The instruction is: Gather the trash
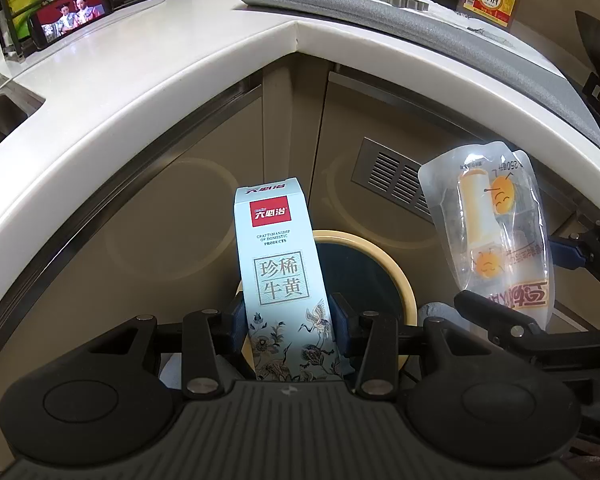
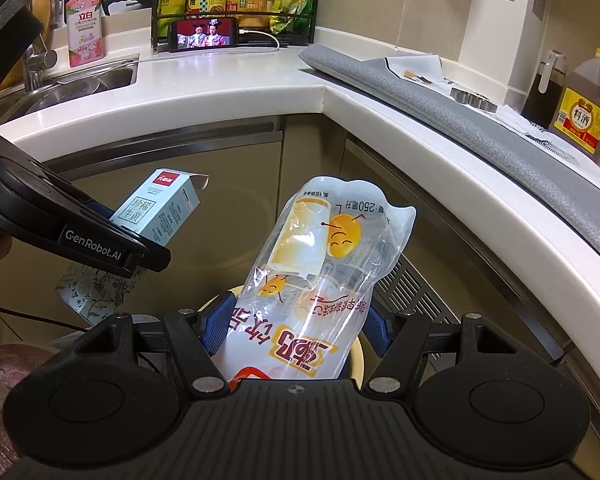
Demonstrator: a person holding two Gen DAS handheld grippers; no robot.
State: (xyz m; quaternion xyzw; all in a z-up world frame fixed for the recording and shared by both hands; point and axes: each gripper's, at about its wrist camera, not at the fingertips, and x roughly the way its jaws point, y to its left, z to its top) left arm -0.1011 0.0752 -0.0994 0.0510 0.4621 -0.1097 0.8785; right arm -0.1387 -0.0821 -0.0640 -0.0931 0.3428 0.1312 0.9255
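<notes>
The pale blue carton [image 1: 284, 276], printed with cranes and flowers and a red label near its top, stands nearly upright between the blue pads of the left gripper [image 1: 290, 320], which is clamped tight on its lower half; its top flap is open. Directly beneath and behind it sits the round bin [image 1: 396, 276], cream-rimmed with a dark inside, on the floor in the corner of the cabinets. Just to the right, the clear plastic pouch [image 2: 324, 276] with yellow smiling faces and red lettering is pinched at its lower end by the right gripper [image 2: 296, 328], its crumpled top leaning up and away above the same bin. Carton and pouch hang near each other but apart. Behind them is a metal vent grille [image 1: 396, 180] set in the beige cabinet front. Above curves the white countertop [image 2: 228, 76], with a grey mat [image 2: 480, 128] along its right run, a brown bottle with a yellow label [image 2: 584, 108] at the far end, a phone [image 2: 208, 35] playing a video propped against a rack of bottles, a pink soap dispenser [image 2: 85, 20] and a steel sink [image 2: 80, 84] on the left.
</notes>
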